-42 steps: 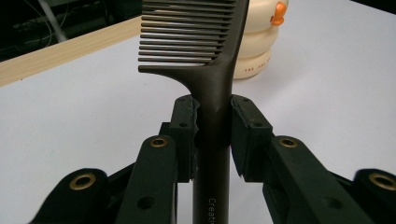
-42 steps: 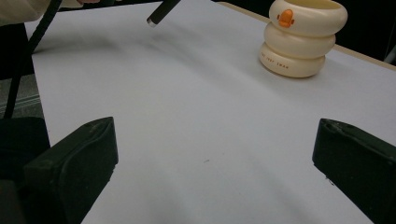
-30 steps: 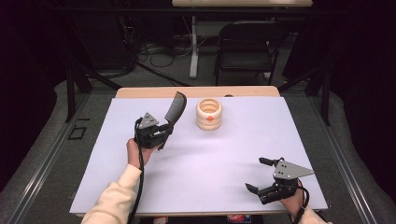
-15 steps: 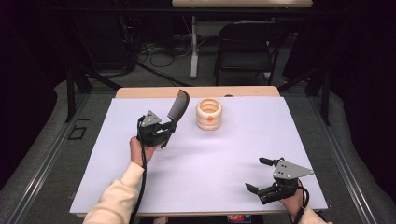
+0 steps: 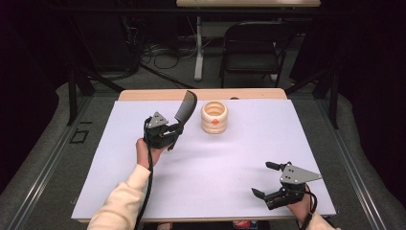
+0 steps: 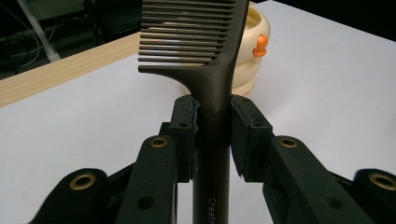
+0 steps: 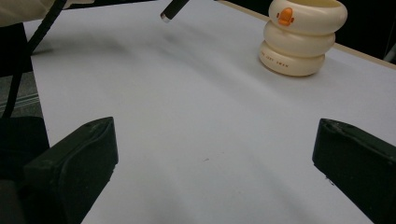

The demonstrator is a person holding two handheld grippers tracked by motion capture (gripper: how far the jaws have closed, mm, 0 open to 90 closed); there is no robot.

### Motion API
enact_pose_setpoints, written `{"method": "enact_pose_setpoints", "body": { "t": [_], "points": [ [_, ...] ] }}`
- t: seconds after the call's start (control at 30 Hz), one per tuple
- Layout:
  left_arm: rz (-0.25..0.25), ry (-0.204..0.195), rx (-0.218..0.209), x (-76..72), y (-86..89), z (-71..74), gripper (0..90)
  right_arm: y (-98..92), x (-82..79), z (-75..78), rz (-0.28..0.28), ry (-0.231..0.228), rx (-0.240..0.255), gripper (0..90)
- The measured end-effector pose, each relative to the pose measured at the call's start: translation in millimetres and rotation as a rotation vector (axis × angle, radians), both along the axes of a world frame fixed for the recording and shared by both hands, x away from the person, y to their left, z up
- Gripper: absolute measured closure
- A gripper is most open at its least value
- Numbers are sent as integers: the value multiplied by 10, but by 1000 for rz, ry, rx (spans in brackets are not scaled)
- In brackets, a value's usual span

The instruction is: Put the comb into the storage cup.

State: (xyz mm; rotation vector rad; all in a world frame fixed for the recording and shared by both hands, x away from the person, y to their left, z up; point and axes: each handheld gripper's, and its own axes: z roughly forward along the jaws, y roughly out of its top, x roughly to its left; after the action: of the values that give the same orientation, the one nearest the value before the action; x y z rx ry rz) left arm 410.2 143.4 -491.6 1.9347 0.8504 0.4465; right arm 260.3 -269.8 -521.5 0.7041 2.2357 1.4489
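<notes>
Left gripper [image 5: 173,132] clamps the comb [image 5: 186,107], teeth toward one o'clock beside the cream cup [image 5: 214,117]; right gripper [image 5: 269,183] wide, released.

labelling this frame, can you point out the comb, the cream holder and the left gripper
comb [image 6: 212,88], left gripper view, on its handle neck.
cream holder [image 5: 214,120], high view, on its side wall.
left gripper [image 6: 212,135], left gripper view, between its fingertips.

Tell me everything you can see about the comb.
The comb is dark brown, looks like plastic, with one row of fine teeth and a long straight handle bearing small pale lettering. The left gripper clamps the handle, holding it off the table, teeth end tilted up towards the cream ringed holder, which it does not touch.
</notes>
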Motion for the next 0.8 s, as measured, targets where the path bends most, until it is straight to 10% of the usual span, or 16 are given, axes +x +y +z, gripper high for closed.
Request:
{"method": "enact_pose_setpoints", "body": {
  "t": [0.8],
  "points": [
    [-19,-12,-17,46,-109,46,723,3,0,-4,-3,8,4,0]
  ]
}}
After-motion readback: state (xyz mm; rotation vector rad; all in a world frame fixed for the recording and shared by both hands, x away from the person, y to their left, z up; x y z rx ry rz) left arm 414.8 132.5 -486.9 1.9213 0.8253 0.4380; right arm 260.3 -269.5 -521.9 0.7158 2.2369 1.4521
